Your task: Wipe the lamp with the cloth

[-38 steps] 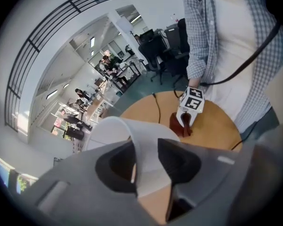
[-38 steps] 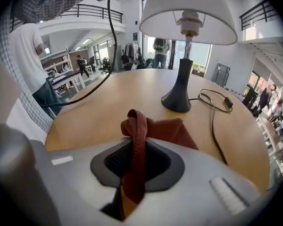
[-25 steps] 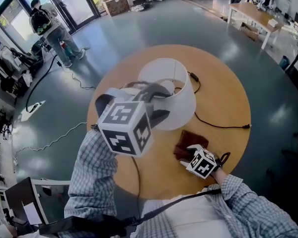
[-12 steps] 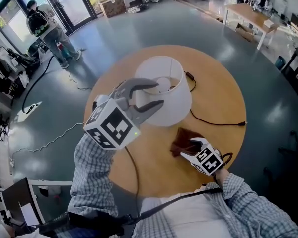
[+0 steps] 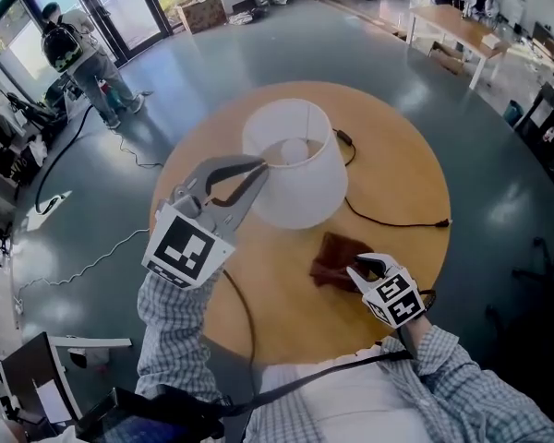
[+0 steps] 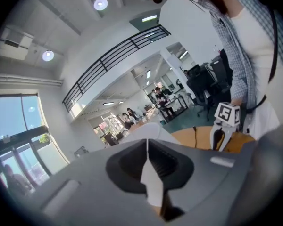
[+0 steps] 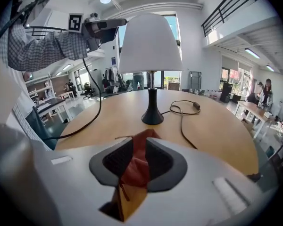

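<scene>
Cloth (image 7: pixel 132 169) between right tongs (image 7: pixel 137 144)

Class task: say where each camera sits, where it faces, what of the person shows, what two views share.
Head view: on the head, facing steeply down at table, lamp, cloth; sleeves, left tool, right tool show.
Left gripper view: on left tool, facing the person's torso; jaws just closed onto the lampshade rim.
Right gripper view: on right tool, facing the lamp; jaws just closed onto the cloth; left sleeve shows.
Shared: each gripper view shows the other tool.
</scene>
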`<state>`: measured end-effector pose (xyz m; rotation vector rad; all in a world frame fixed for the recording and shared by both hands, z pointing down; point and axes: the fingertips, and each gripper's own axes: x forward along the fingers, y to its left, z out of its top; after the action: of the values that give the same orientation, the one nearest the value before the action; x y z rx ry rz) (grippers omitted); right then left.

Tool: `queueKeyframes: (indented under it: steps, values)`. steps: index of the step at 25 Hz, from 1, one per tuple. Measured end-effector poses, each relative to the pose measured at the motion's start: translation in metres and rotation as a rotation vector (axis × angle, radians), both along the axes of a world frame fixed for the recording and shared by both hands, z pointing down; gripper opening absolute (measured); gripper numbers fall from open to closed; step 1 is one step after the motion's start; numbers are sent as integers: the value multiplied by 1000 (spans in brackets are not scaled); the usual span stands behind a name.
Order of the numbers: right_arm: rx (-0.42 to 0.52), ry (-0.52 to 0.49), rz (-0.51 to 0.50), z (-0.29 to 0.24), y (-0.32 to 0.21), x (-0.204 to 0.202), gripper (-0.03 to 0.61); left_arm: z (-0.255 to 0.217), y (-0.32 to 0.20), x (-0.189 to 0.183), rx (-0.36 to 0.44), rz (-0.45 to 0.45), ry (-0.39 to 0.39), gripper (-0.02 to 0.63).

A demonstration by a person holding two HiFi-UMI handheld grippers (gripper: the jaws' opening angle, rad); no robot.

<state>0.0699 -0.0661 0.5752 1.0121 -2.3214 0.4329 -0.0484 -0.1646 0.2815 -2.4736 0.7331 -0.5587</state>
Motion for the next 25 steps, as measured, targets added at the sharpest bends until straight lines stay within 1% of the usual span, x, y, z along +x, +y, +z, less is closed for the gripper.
queueKeyframes:
  steps: [1,2,3,5,8,13,16,20,22,25]
  values:
    - [9,-15,12,-4,1,2,69,0,3,-5,-5,-16,32,7]
    - [14,-36,24,-9,3,3,21,2,7,-9,-16,-28,62,5]
    - [14,-60,36,-13,4,3,3,7,11,-12,-34,-37,86,5]
    - [7,-102,54,-20,7,3,3,26,21,-16,-85,-49,117,5]
    - [-4,-175,55,-32,11,-4,3,66,47,-13,-195,-42,162,5]
    - [21,-287,41,-65,15,-26,3,117,98,1,-365,-26,255,5]
    - [29,-314,43,-71,14,-35,3,139,116,5,-424,-59,340,5]
    - [109,-335,39,-79,13,-42,3,166,131,7,-493,-112,405,5]
    - [115,-352,38,-79,16,-46,3,180,138,9,-534,-124,443,5]
    - [100,-344,27,-72,22,-51,3,201,149,12,-590,-140,449,5]
